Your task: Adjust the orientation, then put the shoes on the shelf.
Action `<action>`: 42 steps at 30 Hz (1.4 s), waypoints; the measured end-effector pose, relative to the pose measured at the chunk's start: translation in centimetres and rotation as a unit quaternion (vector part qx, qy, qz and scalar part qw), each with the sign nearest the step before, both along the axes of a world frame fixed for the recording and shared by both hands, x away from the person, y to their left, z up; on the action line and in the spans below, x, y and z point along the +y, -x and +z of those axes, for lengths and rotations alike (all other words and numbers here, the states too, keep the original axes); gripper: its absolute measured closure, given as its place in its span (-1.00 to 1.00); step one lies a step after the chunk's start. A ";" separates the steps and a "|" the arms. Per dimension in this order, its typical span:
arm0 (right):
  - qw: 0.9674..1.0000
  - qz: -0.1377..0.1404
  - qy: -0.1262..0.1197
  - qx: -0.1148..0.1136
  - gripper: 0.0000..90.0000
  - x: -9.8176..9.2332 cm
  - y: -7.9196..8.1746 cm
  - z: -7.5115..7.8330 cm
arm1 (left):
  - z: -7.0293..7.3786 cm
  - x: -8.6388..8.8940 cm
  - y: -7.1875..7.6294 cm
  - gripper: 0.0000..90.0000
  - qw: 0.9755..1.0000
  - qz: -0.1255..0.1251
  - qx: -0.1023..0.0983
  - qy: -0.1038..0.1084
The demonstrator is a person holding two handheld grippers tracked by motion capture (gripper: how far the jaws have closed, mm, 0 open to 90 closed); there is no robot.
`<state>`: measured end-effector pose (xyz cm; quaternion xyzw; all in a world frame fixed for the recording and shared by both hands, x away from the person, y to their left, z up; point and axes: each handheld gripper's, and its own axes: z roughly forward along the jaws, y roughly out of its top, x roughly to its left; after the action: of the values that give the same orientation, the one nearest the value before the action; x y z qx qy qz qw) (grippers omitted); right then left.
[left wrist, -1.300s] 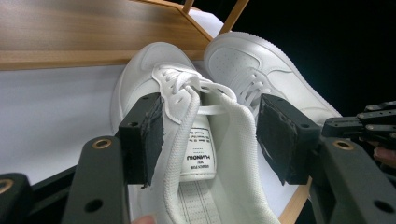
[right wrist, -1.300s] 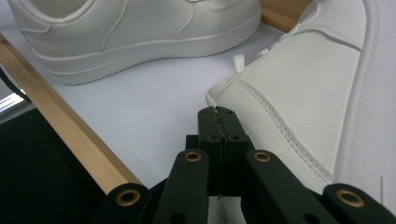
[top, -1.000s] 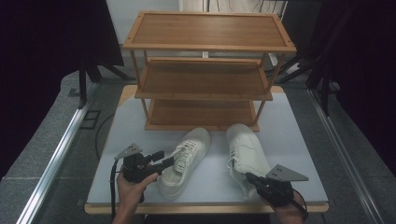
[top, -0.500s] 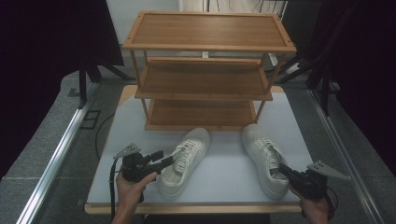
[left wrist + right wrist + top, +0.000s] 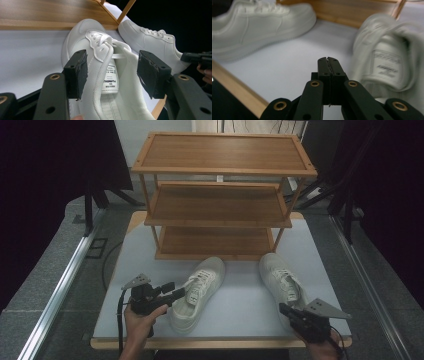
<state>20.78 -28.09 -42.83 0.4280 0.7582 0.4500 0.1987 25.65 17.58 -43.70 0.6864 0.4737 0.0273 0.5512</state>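
High view, my left gripper (image 5: pixel 174 291): held in my left hand (image 5: pixel 142 320) near the front left of the table (image 5: pixel 240 317), jaws pointing toward the heel of the left shoe (image 5: pixel 197 292).
High view, left shoe: lies just ahead of my left jaws, toe toward the wooden shelf rack (image 5: pixel 220 195).
High view, my right gripper (image 5: pixel 286 309): at the front right of the table, jaws drawn together, tip just beside the heel end of the right shoe (image 5: pixel 281 280).
High view, right shoe: ahead of my right jaws, toe near the rack's lowest shelf; well apart from the left shoe.
Left gripper view, my jaws: spread wide, with the left shoe's (image 5: pixel 105 72) open collar and tongue between the two pads.
Left gripper view, grip: one pad (image 5: pixel 76 72) sits against the shoe's outer side, the other stands off the far side of the collar; I cannot tell whether they press.
Left gripper view, right shoe (image 5: pixel 150 43): beyond my jaws, off to one side, with my right gripper's black tip at its heel.
Right gripper view, my jaws (image 5: pixel 328 60): fully closed, pad against pad, nothing between them.
Right gripper view, right shoe (image 5: pixel 392 57): blurred, close beside my jaw tips, heel opening and label facing me.
Right gripper view, left shoe (image 5: pixel 259 22): farther off past my jaws, side-on in front of the rack.
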 end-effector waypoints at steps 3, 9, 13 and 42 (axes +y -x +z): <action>0.999 0.001 0.031 0.013 0.98 0.6 0.1 -0.9 | 0.0 0.0 0.0 -0.07 1.000 -0.002 0.000 0.001; 0.998 -0.028 0.055 0.018 0.99 -0.7 0.4 -1.8 | 0.0 0.2 0.0 -0.07 1.000 0.002 0.002 0.003; 0.997 -0.047 0.054 0.023 0.99 -2.2 0.7 -2.2 | 0.0 0.2 0.0 -0.07 1.000 0.001 0.002 0.003; 0.998 -0.027 -0.022 -0.050 0.05 -4.9 -3.8 2.7 | 1.5 -0.4 -0.7 -0.07 0.999 -0.001 -0.025 -0.029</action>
<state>24.61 -33.04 -40.15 0.4297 0.7254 0.4815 0.2393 26.31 17.14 -42.19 0.7014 0.4583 0.0579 0.5427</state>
